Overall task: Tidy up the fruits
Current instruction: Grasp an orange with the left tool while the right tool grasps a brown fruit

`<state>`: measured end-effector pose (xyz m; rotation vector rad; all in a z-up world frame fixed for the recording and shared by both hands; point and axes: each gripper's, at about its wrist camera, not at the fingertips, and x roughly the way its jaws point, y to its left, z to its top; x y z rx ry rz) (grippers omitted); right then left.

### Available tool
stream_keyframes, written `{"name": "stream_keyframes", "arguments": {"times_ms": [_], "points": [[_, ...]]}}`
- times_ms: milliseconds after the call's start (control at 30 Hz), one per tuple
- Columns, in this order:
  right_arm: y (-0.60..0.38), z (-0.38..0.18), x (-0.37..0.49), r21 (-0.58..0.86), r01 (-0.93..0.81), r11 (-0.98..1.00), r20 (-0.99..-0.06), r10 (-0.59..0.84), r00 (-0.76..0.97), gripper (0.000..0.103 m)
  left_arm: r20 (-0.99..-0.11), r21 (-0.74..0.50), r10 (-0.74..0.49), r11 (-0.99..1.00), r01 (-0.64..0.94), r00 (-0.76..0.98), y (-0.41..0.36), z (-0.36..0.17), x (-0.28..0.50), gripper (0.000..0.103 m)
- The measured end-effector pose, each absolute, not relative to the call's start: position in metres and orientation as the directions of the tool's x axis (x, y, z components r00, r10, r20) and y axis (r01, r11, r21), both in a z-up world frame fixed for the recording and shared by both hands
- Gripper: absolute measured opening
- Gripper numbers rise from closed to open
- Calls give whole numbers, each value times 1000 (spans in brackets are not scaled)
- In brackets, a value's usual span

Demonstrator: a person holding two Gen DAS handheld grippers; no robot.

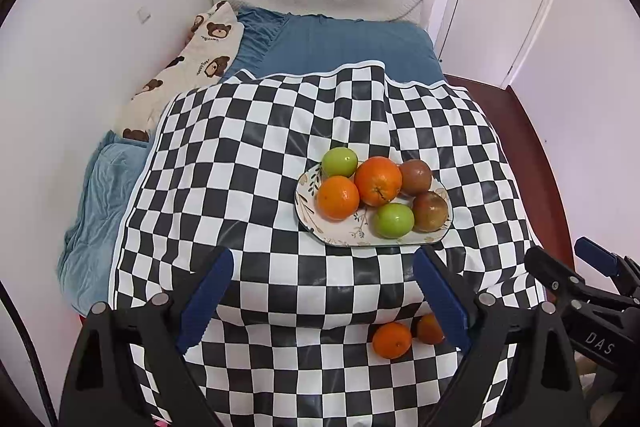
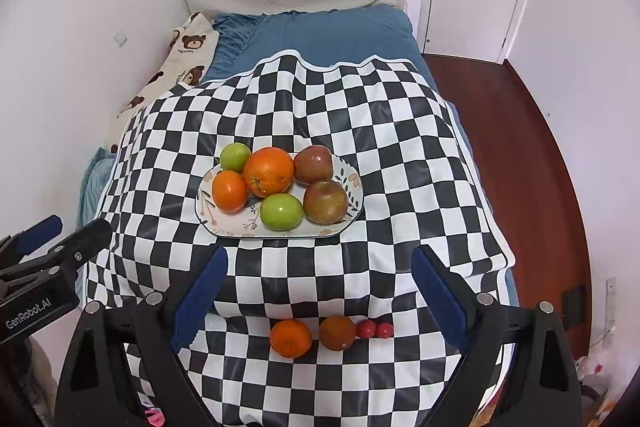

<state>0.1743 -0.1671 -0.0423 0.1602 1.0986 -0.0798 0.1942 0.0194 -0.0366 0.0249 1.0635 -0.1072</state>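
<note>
We hold the left gripper (image 1: 324, 297) and right gripper (image 2: 320, 293) wide open and empty near the plate (image 2: 348, 217), its long axis crosswise, checkered cloth (image 2: 400, 147) bare around it.

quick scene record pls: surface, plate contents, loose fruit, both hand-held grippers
surface: checkered cloth over a blue bed
plate: floral plate holding two oranges, two green apples, two reddish-brown apples
loose fruit: orange, darker orange, two small red fruits in a row in a fold of the cloth, near edge
left hand-held gripper: open, empty
right hand-held gripper: open, empty
</note>
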Motion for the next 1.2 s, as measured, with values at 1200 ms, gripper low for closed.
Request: {"name": "stream_keyframes", "arguments": {"times_ms": [1200], "points": [[-235,-286,140,328,388,861,-940,338,45,66,-968,-221,-197,963,153,-154,-78,-309,168,60]]}}
